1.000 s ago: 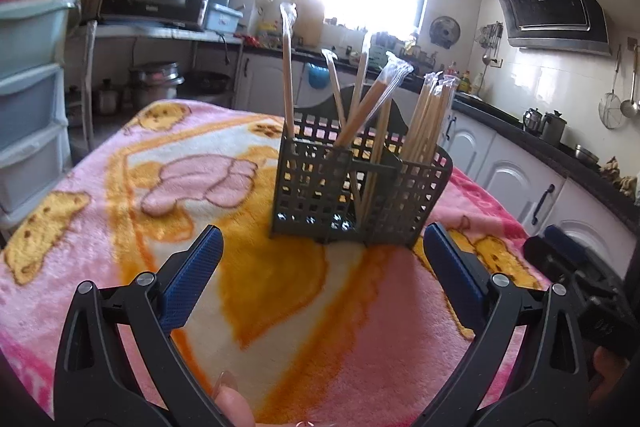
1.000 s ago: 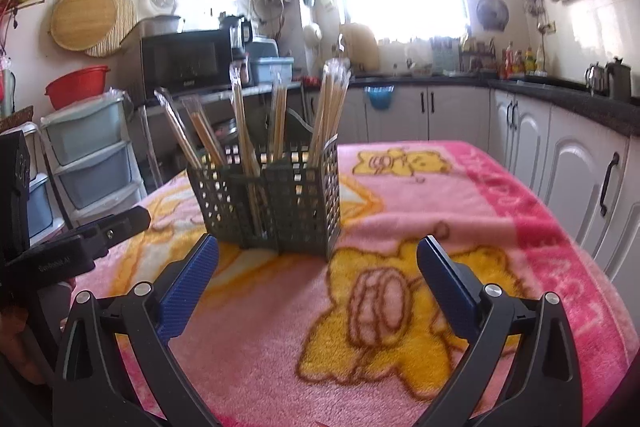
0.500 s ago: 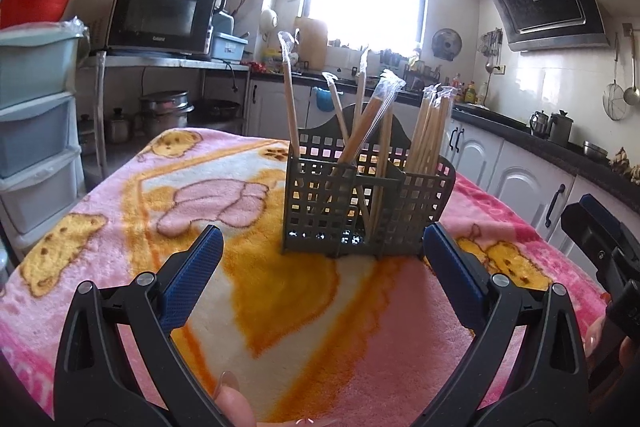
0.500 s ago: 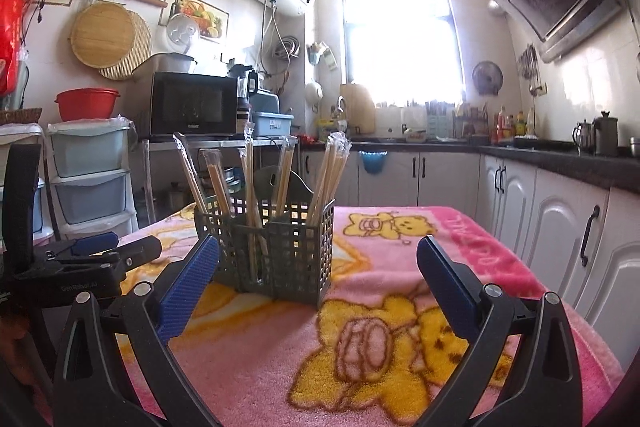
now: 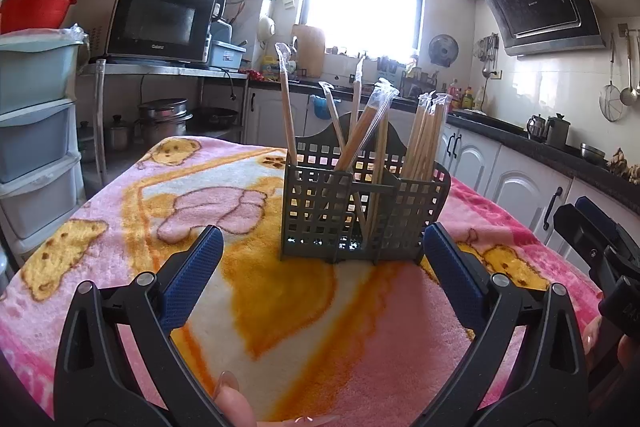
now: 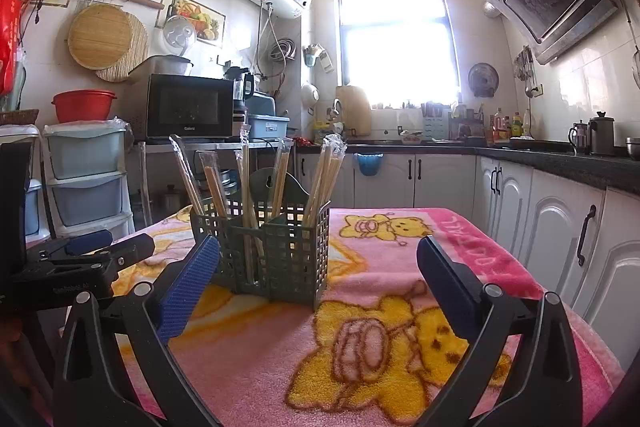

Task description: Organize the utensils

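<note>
Chopsticks (image 5: 424, 135) stand sorted in the caddy (image 5: 360, 211); left claw (image 5: 320, 267) and right claw (image 6: 318, 279), both spread and empty, suggest completion.

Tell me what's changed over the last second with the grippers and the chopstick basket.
Both grippers tilted up and backed off slightly; more wall and ceiling show. Left gripper and right gripper stay open and empty. The basket and its chopsticks haven't moved.

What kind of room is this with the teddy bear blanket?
It looks like a home kitchen. There is a microwave on a shelf, a range hood on the wall, and a dark counter over white cupboards. Wrapped chopsticks stand in a basket on the blanket-covered table.
</note>
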